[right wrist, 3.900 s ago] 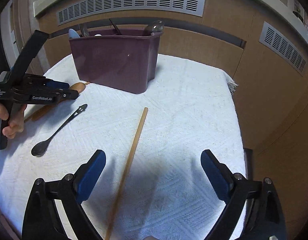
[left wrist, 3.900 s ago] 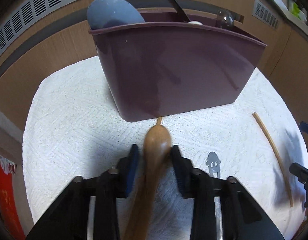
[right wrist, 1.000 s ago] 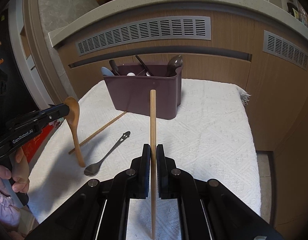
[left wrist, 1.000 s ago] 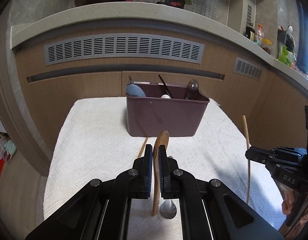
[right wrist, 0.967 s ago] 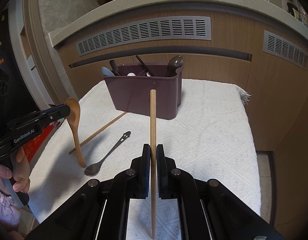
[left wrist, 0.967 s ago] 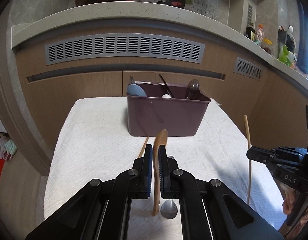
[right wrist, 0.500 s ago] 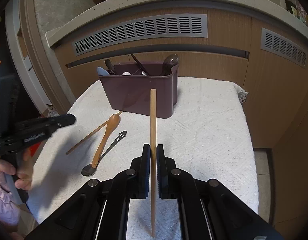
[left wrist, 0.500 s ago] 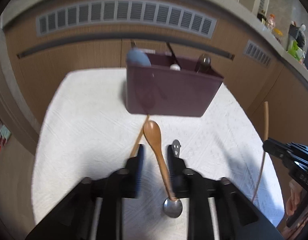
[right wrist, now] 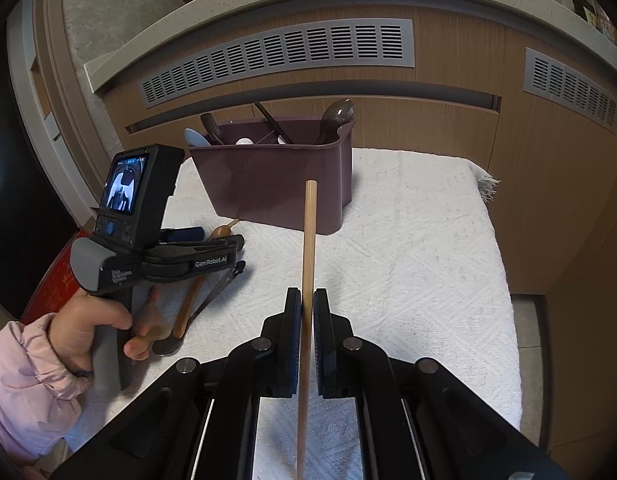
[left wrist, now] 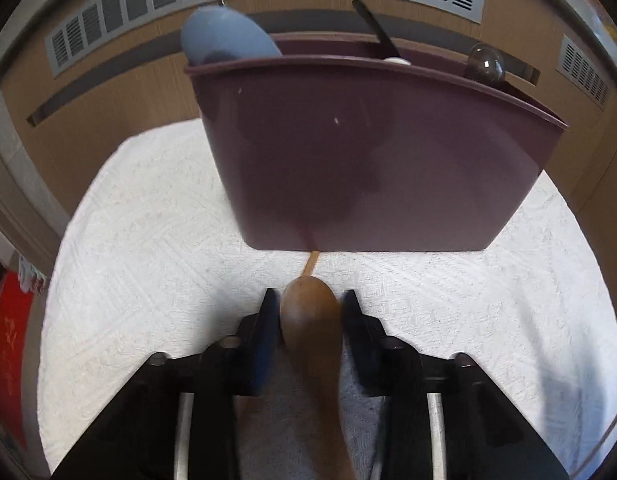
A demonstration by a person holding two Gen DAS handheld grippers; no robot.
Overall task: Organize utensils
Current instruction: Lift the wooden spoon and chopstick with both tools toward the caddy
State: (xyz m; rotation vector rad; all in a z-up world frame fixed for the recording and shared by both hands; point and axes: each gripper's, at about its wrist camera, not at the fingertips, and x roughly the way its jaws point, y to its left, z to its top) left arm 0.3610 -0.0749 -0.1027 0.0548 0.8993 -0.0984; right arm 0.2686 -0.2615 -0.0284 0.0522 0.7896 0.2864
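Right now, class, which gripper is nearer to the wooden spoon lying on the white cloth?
Left. The left gripper straddles the wooden spoon bowl, jaws having just been closing. The right gripper is off to the side, clamping a wooden stick.

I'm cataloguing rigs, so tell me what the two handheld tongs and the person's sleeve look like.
Both tongs are black plastic linkages with silver pivot bolts and blue pads on the fingers. The left tongs carry white "GenRobot.AI" lettering, a grey rear housing and an upright black box with a small lit screen. The right tongs show silver rails underneath. The sleeve is pale pink and padded.
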